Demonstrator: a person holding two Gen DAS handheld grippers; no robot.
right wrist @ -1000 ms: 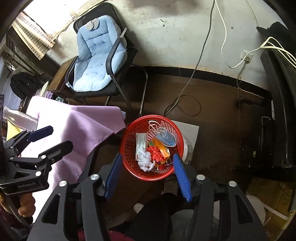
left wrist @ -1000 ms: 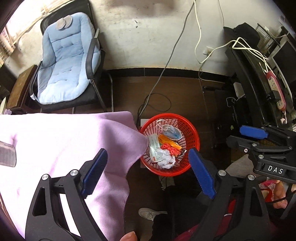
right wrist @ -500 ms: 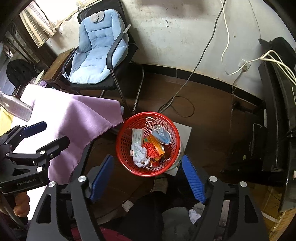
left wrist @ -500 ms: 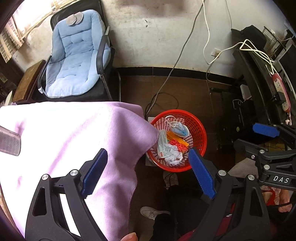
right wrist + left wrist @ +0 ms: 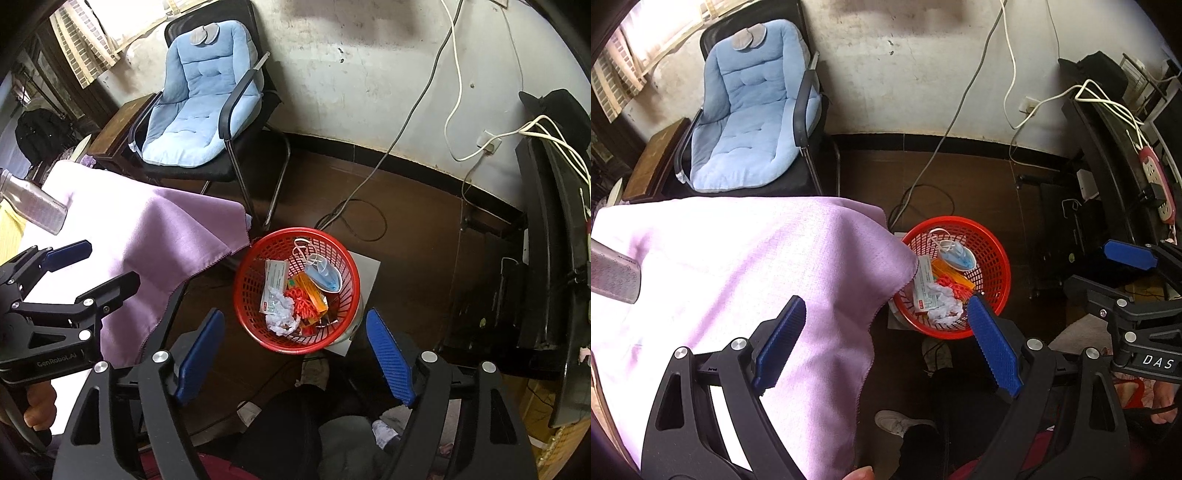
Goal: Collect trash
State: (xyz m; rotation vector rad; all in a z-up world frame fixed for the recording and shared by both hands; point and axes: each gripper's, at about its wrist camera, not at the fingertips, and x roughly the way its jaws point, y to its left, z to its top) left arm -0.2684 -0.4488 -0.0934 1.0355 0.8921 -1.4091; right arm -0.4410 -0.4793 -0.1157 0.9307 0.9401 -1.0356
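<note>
Now both grippers have pulled back: left gripper (image 5: 886,343) and right gripper (image 5: 293,354) jaws spread, empty. Beyond the right jaws sits a round red mesh basket (image 5: 336,325) holding crumpled paper (image 5: 282,319) and mask (image 5: 325,275); lilac cloth (image 5: 738,266) drapes left.

Red trash basket (image 5: 997,258) beside purple cloth (image 5: 738,266)

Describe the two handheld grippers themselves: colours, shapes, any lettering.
Both the left gripper and the right gripper have matte black skeletal frames with triangular cut-outs and silver bolt heads. Each finger carries a long blue ribbed pad. Seen from the side, the left one reads "GenRobot.AI" in white, and the right one shows "DAS". Bare hands grip the handles; no cables are visible on them.
</note>
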